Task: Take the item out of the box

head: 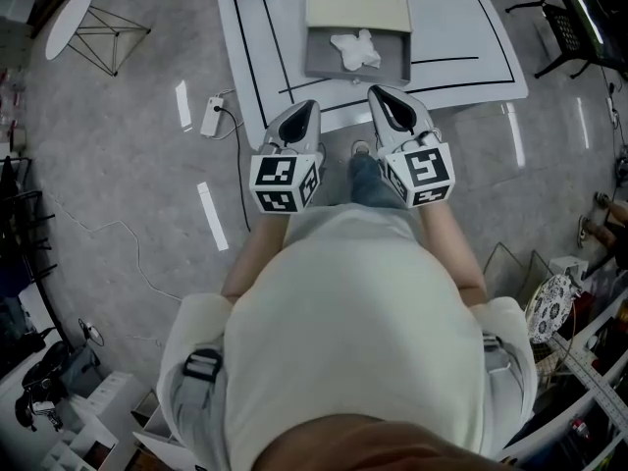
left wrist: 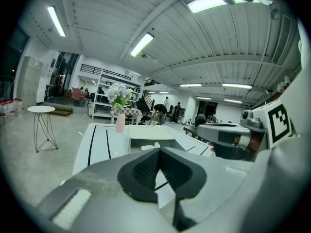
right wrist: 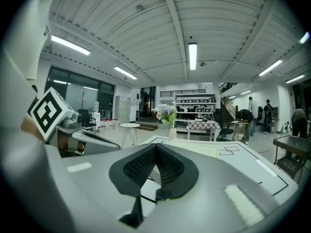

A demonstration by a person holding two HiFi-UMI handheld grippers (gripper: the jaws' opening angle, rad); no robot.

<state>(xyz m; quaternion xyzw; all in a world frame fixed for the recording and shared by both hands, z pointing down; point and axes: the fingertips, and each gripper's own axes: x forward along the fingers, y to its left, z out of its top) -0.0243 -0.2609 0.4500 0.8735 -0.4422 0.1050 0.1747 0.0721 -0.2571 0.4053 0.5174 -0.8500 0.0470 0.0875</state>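
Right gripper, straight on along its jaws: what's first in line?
Likely the front wall of the grey box on the white table. The right gripper points at it, jaws shut and empty. Height is unclear, so it might pass over.

Large hall. Floor (head: 118, 194) grey, speckled, glossy, streaks of light reflected. Ceiling (right wrist: 160, 38) pale, ribbed, crossed by beams; strip lights (right wrist: 193, 56) lit in rows. Low white table (head: 471, 37) with black lines, straight ahead. Round side table (head: 69, 23), white top, thin wire legs, left of it, well apart. Power strip (head: 212, 116) with cable on floor just beside white table. Black chair (head: 574, 18), possibly rack, at right edge. Far end: shelving (right wrist: 194, 103), checked cloth (right wrist: 201, 125) over table, stairs (right wrist: 227, 108), people (right wrist: 251, 111) standing.
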